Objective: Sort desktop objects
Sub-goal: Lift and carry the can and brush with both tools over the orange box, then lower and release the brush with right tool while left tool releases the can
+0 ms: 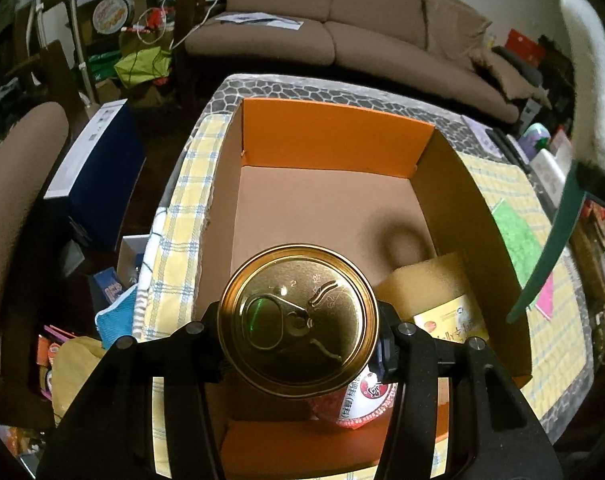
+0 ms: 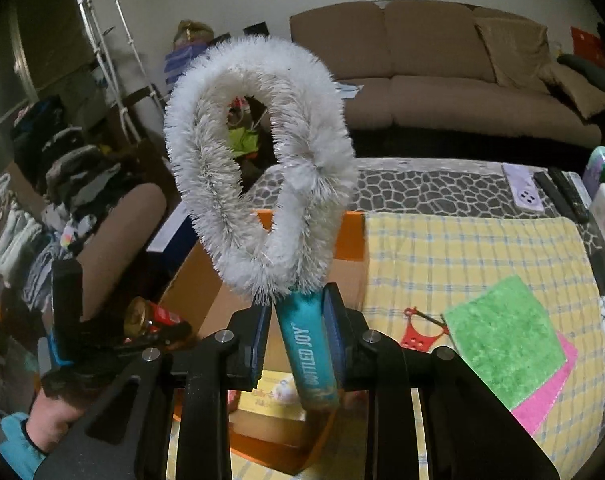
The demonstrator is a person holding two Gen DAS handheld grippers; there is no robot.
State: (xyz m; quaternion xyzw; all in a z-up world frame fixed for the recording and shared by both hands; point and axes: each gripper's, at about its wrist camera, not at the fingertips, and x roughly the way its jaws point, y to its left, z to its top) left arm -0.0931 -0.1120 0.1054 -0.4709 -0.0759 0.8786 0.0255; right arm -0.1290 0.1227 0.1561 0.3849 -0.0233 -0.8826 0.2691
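Observation:
My left gripper [image 1: 298, 332] is shut on a gold-topped can [image 1: 296, 322] and holds it above the near end of an open orange cardboard box [image 1: 334, 136]. In the box lie a yellow sponge [image 1: 426, 280], a yellow packet [image 1: 452, 322] and a red-and-white cup [image 1: 362, 400]. My right gripper [image 2: 298, 320] is shut on the teal handle of a white bottle brush [image 2: 262, 168], held upright over the box [image 2: 350, 236]. The brush also shows in the left wrist view [image 1: 594, 92]. The can and left gripper show in the right wrist view [image 2: 150, 320].
The box stands on a yellow checked cloth [image 2: 462, 248] on a stone-patterned table [image 1: 262, 88]. Green [image 2: 502, 340] and pink [image 2: 550, 400] cloths and a red item [image 2: 418, 332] lie right of the box. A phone [image 2: 524, 192] and remotes [image 2: 562, 196] lie far right. A brown sofa [image 1: 342, 28] stands behind.

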